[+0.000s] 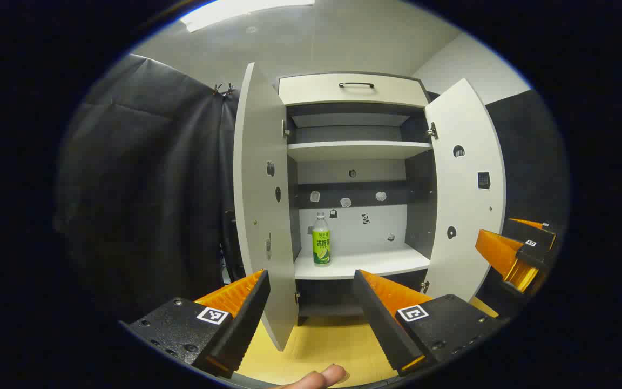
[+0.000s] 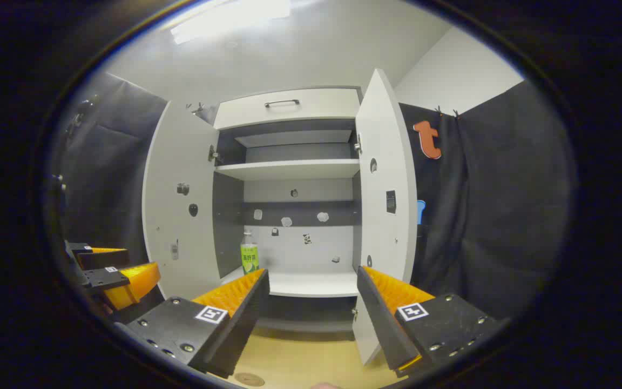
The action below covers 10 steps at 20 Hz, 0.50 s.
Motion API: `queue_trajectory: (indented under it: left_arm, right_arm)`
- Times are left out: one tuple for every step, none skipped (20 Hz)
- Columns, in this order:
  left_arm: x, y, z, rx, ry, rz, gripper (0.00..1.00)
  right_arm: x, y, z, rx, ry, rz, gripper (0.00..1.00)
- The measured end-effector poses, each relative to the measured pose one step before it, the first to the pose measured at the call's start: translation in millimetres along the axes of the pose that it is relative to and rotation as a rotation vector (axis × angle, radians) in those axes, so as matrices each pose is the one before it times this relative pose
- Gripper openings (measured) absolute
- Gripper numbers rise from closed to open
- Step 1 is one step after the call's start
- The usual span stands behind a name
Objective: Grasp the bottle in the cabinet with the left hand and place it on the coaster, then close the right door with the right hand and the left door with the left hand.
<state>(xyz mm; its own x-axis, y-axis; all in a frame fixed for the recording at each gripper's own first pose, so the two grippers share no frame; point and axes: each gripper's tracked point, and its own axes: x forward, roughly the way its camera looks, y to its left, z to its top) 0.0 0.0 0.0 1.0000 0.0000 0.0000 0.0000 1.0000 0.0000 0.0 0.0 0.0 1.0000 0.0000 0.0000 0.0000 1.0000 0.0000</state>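
Cloth [image 1: 143, 178] hangs dark along the left of your left gripper view. Next comes the left door [image 1: 259, 205], swung wide open, with the cabinet [image 1: 351, 89] behind it showing a drawer with a dark handle on top and shelves below. The bottle [image 1: 321, 239] stands upright on the lower shelf [image 1: 365, 262], at its left end, close to the left inner wall and apart from everything else. Further right the right door [image 1: 465, 189] is also swung open. Your left gripper [image 1: 311, 302] sits low in front of the cabinet, its jaws wide apart and empty, well short of the bottle. A fingertip [image 1: 316, 378] shows at the bottom edge over the yellow bench [image 1: 316, 346]. At the far right edge you can see your right gripper [image 1: 511, 254], held beside the open right door.

In your right gripper view, your left gripper [image 2: 111, 273] shows at the left edge, then the left door [image 2: 178, 205], the bottle [image 2: 249, 252] on the lower shelf [image 2: 311, 283], and the right door [image 2: 389, 183]. Your right gripper [image 2: 313, 302] has its jaws spread wide with nothing between them. A round coaster [image 2: 249, 379] lies on the bench [image 2: 300, 356] at the bottom edge.
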Motion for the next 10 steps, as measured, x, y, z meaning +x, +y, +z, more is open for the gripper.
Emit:
queue_trajectory:
  left_arm:
    - [2.24,1.00,1.01,0.00088,0.00389,-0.00196,0.98]
    - [3.57,-0.66,0.83,0.00050,0.00117,-0.00488,0.98]
    - [5.00,1.38,1.69,-0.00040,0.00120,-0.00194,0.98]
    - [5.69,2.88,1.37,-0.00268,-0.00192,0.00185,0.98]
    - [6.06,1.48,2.01,-0.00284,-0.00184,-0.00270,0.98]
    - [5.40,1.87,-0.15,-0.00148,0.00151,0.00052,0.98]
    - [7.05,2.72,1.00,-0.00569,-0.00231,0.00024,0.98]
    - [6.45,0.88,0.66,-0.00363,-0.00357,-0.00561,1.00]
    - [7.85,1.40,-0.35,-0.00064,0.00052,-0.00184,0.98]
    - [7.91,1.58,-1.49,0.00205,0.00038,-0.00183,0.98]
  right_arm:
    - [1.01,0.74,-0.64,-0.00428,0.00035,0.00084,0.99]
    - [1.85,0.21,1.75,-0.00145,-0.00023,-0.00213,0.99]
    - [2.42,-0.37,0.91,0.00232,-0.00090,-0.00436,0.99]
    - [2.93,0.42,1.17,0.00251,-0.00137,-0.00310,0.99]
    - [3.57,0.49,0.36,0.00221,0.00036,-0.00463,0.98]
    - [3.60,0.54,0.57,0.00152,0.00203,-0.00438,0.98]
    - [4.46,1.33,0.01,-0.00036,0.00244,-0.00245,0.98]
    - [4.29,0.89,0.32,-0.00227,0.00015,-0.00261,0.98]
    - [5.17,0.34,-0.21,-0.00372,-0.00105,-0.00479,0.98]
    - [4.38,1.95,0.11,-0.00292,-0.00082,-0.00163,0.98]
